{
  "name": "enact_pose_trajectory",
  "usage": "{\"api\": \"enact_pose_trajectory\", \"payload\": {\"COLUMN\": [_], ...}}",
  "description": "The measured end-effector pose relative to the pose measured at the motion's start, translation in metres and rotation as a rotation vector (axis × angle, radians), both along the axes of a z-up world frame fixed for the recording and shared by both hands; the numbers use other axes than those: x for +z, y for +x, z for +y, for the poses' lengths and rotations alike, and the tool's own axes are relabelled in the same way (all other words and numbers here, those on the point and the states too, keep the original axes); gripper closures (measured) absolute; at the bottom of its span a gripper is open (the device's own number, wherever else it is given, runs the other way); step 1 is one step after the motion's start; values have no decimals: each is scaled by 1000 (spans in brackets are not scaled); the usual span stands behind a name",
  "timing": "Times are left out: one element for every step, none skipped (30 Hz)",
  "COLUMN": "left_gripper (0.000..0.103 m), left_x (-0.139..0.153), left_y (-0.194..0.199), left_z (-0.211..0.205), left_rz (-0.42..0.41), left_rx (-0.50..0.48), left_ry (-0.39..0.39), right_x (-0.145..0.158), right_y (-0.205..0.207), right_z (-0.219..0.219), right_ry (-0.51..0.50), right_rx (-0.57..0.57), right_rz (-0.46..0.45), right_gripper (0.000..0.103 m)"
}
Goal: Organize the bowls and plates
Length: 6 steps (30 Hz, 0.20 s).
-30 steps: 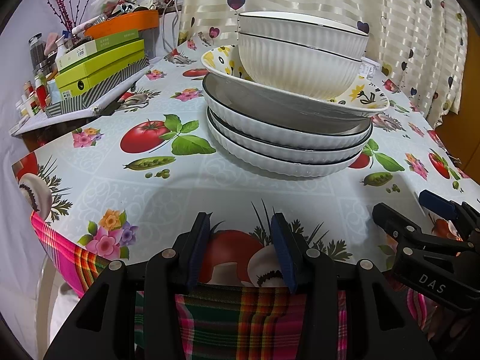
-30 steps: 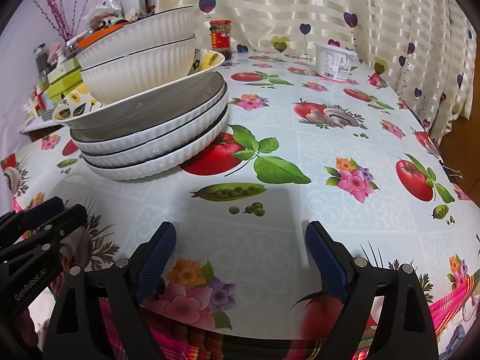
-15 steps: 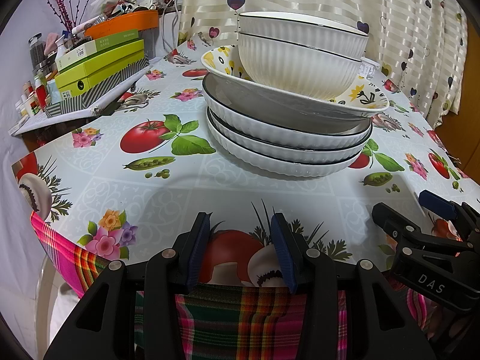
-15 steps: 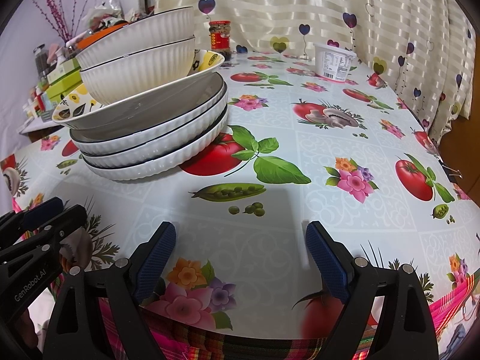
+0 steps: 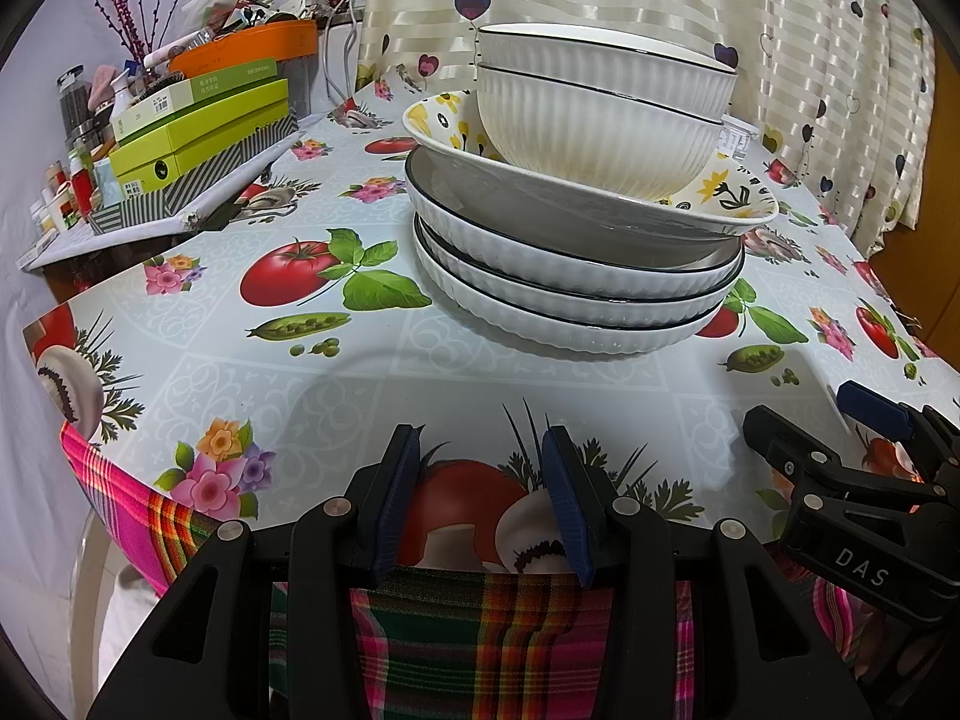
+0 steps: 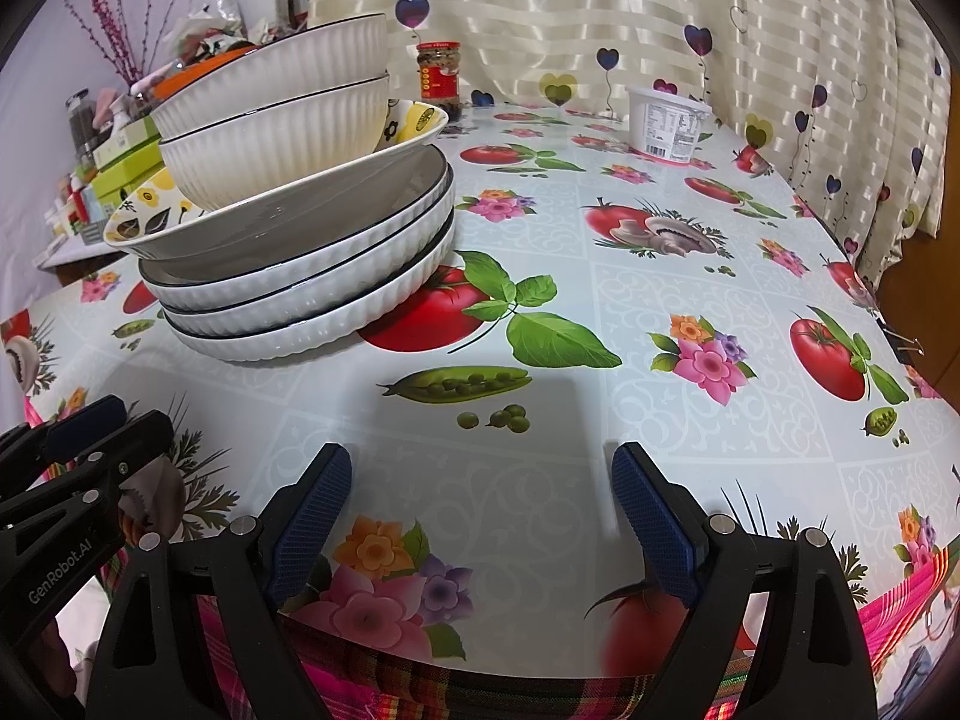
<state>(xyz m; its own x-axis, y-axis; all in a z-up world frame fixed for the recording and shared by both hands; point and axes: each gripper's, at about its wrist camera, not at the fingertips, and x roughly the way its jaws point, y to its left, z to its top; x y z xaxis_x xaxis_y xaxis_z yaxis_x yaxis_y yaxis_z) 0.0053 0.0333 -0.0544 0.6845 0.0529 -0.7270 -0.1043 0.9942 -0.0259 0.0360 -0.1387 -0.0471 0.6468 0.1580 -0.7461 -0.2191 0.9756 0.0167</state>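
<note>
A stack of dishes (image 5: pixel 576 276) stands on the desk (image 5: pixel 360 384), which is covered in a cloth printed with tomatoes, peas and flowers. Three white ribbed plates (image 6: pixel 312 300) lie at the bottom, a flower-patterned plate (image 5: pixel 732 198) rests tilted on them, and two nested white ribbed bowls (image 5: pixel 600 114) sit on top. The left gripper (image 5: pixel 480 498) hangs at the near edge of the desk, its jaws partly apart with nothing between them, the stack ahead and well apart from it. The right gripper (image 6: pixel 480 516) is beside it, jaws spread wide and empty, with the stack ahead to its left. A white tub (image 6: pixel 666 126) and a jar (image 6: pixel 441 81) stand near the curtain.
</note>
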Motion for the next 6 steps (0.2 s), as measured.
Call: {"api": "enact_pose_trajectory", "payload": {"left_gripper": [59, 59, 59, 59, 59, 59], "left_x": [0, 0, 0, 0, 0, 0], "left_y": [0, 0, 0, 0, 0, 0], "left_z": [0, 0, 0, 0, -1, -1], "left_rz": [0, 1, 1, 1, 1, 2], "left_rx": [0, -1, -1, -1, -1, -2], "left_ry": [1, 0, 0, -1, -2, -2], "right_x": [0, 0, 0, 0, 0, 0], "right_y": [0, 0, 0, 0, 0, 0], "right_z": [0, 0, 0, 0, 0, 0], "right_ry": [0, 0, 0, 0, 0, -1], "right_rx": [0, 0, 0, 0, 0, 0], "right_rz": [0, 0, 0, 0, 0, 0], "right_gripper": [13, 13, 13, 13, 13, 13]}}
